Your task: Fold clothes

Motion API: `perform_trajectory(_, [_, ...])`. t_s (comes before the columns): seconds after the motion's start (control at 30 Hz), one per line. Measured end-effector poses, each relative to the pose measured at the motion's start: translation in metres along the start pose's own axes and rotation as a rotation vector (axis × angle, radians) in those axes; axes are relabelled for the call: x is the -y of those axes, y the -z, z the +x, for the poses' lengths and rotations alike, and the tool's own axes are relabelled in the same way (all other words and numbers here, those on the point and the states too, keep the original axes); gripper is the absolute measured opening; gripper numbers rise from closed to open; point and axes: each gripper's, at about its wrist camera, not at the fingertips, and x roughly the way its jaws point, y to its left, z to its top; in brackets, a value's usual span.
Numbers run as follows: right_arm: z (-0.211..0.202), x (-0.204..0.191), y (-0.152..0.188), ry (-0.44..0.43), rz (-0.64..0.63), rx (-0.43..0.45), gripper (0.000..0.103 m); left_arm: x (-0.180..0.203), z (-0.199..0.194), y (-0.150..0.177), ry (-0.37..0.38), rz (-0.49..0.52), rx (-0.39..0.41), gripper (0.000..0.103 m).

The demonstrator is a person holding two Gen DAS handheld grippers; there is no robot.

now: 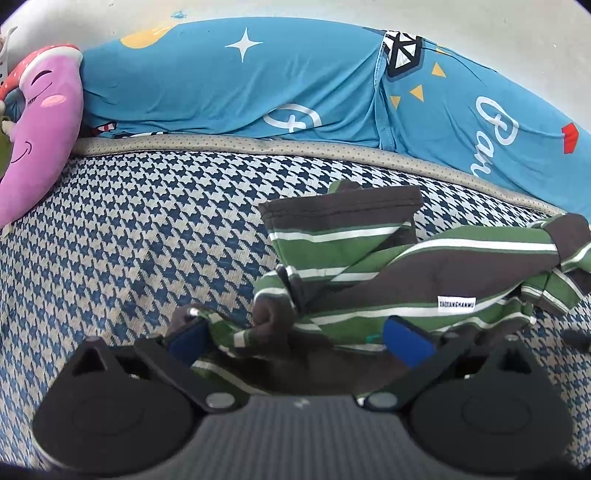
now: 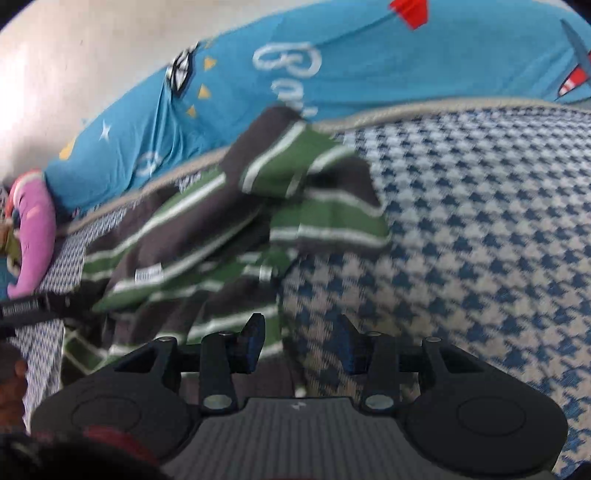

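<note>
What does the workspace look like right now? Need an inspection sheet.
Surface: houndstooth mat, blue and cream, grey dotted border at the far edge.
Job's things: striped shirt, green, brown and white, crumpled, white label showing.
Clutter: pink plush at the far left; blue bedding with stars and lettering behind the mat.
Grippers: left gripper open, shirt fabric bunched between its fingers; right gripper open over the shirt's edge, view blurred.
Cables: nothing seen.
Surroundings: pale wall behind the bedding.
</note>
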Motion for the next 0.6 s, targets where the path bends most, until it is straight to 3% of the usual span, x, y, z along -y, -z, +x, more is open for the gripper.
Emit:
perform_trajectory(0.37, [0.012, -0.009, 0.015, -0.037, -0.082, -0.040, 0.046, -0.001, 0.002, -0.002, 0.002, -0.003, 0.000, 0.103])
perform_trajectory(0.5, [0.015, -0.020, 0.022, -0.022, -0.134, -0.045, 0.020, -0.003, 0.001, -0.004, -0.001, -0.001, 0.005, 0.103])
perform_trajectory(0.6, [0.012, -0.024, 0.026, 0.013, -0.153, -0.022, 0.006, -0.004, 0.001, -0.006, -0.003, 0.002, 0.010, 0.103])
